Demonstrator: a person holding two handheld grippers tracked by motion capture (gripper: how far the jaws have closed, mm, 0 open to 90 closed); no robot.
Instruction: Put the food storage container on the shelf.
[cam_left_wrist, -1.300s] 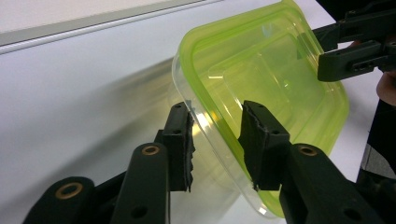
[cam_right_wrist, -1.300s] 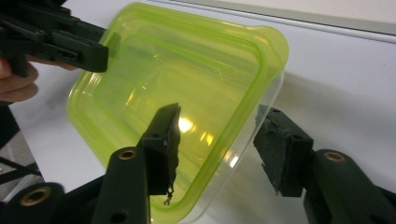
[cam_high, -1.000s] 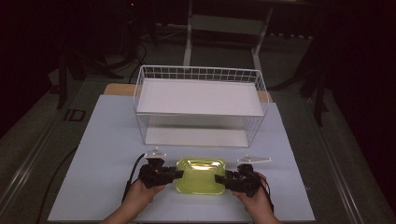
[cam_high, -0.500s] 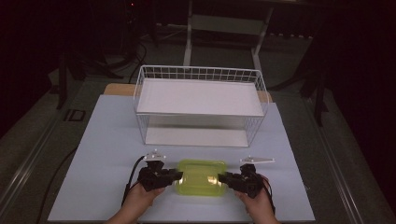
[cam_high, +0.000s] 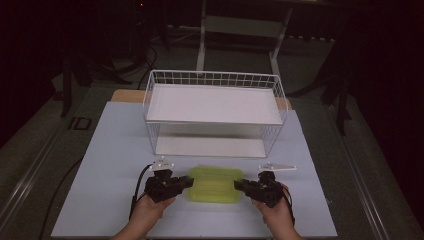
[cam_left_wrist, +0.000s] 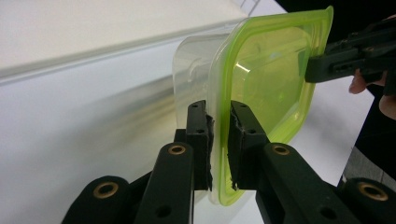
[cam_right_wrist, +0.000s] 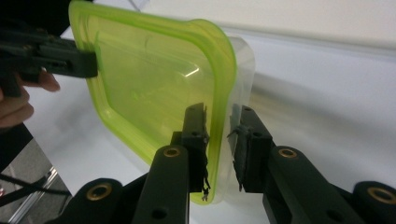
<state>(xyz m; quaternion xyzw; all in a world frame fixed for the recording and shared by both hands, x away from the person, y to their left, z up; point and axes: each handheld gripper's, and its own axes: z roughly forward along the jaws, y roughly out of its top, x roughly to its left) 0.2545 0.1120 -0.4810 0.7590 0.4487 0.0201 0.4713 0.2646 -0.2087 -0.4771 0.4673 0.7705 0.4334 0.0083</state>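
- The left gripper (cam_high: 187, 182) grips the left end of a clear plastic food box with a yellow-green lid (cam_high: 213, 184). Its jaws have just been closing, and in the left gripper view they stand narrow, one pad on either side of the lid's rim (cam_left_wrist: 219, 140).
- The right gripper (cam_high: 240, 186) has the opposite end of the box. Its jaws have just been closing too, and in the right gripper view they pinch the rim (cam_right_wrist: 219, 144) between them, one pad on the lid side, one on the clear wall.
- The box sits between the two grippers, lid up, with each tool's tips at one of its short ends. Whether it rests on the white table top (cam_high: 100, 170) or hangs just above it, I cannot tell.
- In each gripper view the other tool's black jaw shows at the far edge of the lid (cam_left_wrist: 327, 60), (cam_right_wrist: 70, 60).
- Beyond the grippers, further from the person, stands a white wire rack with two flat white shelves (cam_high: 215, 102). Its lower shelf lies near the far edge of the box, not touching it.
- The person's hands (cam_high: 150, 210) hold both tools from the near side of the table.
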